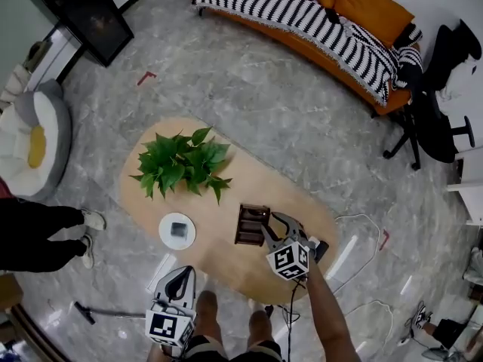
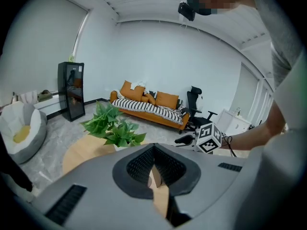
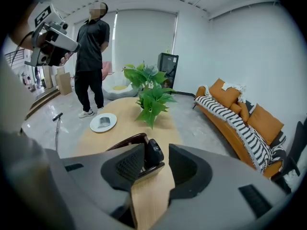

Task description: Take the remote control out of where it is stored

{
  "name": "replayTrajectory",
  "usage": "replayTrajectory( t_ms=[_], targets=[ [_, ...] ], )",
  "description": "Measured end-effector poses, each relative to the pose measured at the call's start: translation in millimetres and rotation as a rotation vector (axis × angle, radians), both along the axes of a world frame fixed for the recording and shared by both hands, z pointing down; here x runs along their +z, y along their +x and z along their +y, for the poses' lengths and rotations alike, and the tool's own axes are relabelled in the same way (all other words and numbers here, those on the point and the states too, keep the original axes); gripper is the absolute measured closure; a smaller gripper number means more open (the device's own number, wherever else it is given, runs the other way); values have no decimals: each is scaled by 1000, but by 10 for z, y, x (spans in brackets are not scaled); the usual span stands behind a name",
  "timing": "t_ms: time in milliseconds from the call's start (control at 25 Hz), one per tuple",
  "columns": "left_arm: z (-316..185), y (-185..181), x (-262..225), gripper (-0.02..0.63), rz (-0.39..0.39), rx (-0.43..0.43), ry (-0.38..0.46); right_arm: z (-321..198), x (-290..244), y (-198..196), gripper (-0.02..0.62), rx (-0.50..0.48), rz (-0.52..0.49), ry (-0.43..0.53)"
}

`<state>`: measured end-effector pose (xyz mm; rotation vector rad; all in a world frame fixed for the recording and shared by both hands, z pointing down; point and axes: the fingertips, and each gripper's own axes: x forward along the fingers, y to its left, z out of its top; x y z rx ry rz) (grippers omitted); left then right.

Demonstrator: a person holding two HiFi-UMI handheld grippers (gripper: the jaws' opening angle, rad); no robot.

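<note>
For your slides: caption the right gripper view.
Open right claw framing the remote in its wooden holder on the table.

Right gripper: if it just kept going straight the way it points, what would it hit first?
Most likely the black remote control standing in the dark wooden holder; it sits right ahead between the right gripper's open jaws, not yet gripped.
</note>
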<state>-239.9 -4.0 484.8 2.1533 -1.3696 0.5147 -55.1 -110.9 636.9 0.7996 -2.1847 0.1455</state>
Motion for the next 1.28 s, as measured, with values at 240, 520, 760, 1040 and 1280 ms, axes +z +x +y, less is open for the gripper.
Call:
replayTrajectory(
  t_ms=[240,520,760,1040,1280],
  targets=[
    [-51,-82,99,600,-7,-21,-18,-70,188,-65,453,-30,25,-15],
    [-44,-151,216,600,-11,-41,-43,-111,340,-125,454,-50,30,-43],
    [-16,-168,275,600,-2,-54,-65,-108,427,-124,454,-54,37,-52],
    [-57,-204,258,600,-5,-54,-59,-94,457,-125,456,-75,71,-33],
    [-32,-209,241,600,-6,-54,-58,-49,441,-184,507,-92,70,-36]
  ],
)
